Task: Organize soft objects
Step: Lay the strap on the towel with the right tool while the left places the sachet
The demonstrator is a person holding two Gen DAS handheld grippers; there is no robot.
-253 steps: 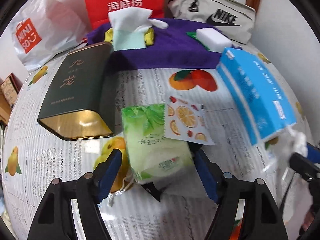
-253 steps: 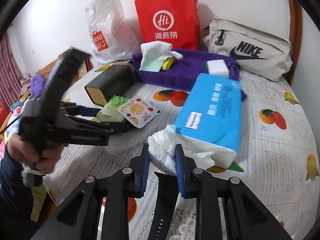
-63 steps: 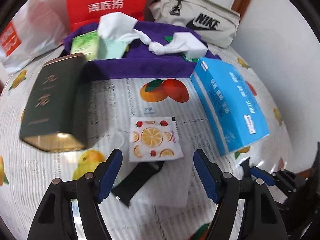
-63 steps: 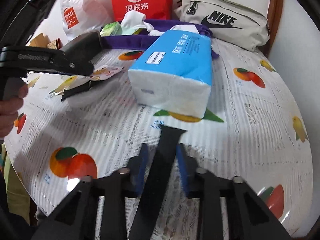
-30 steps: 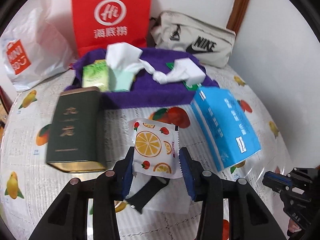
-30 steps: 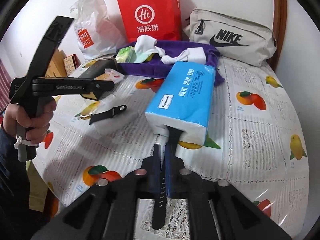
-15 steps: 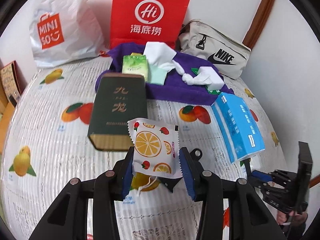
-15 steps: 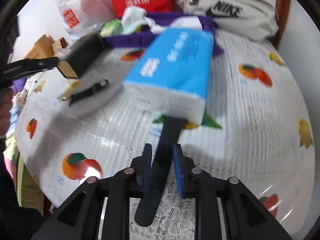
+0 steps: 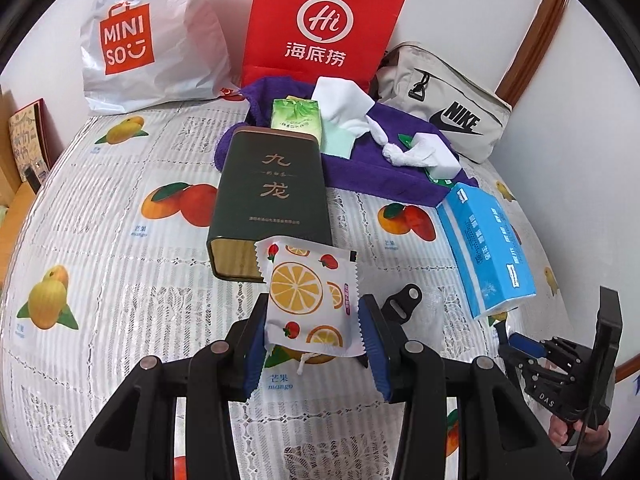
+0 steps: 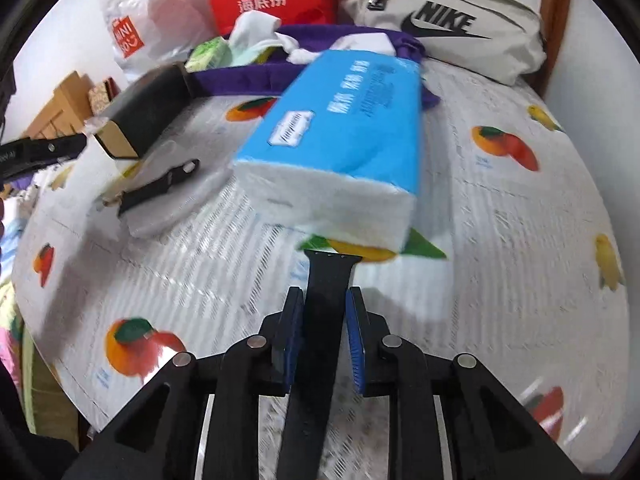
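Note:
My left gripper is shut on a white wet-wipe pack with orange-slice prints and holds it above the table. The purple towel at the back carries a green tissue pack, a mint tissue pack with white tissue, crumpled white tissue and a white sponge. A blue tissue pack lies just beyond my right gripper, whose jaws stand slightly apart around a black strap lying on the table; I cannot tell if they press it.
A dark green tin lies left of centre. A black strap on a clear pouch lies beside it. A red Hi bag, a white Miniso bag and a grey Nike bag line the back wall.
My left gripper closed on the wet-wipe pack and lifted it, pulling back from the table. My right gripper dipped closer to the blue tissue pack, its jaws a little wider.

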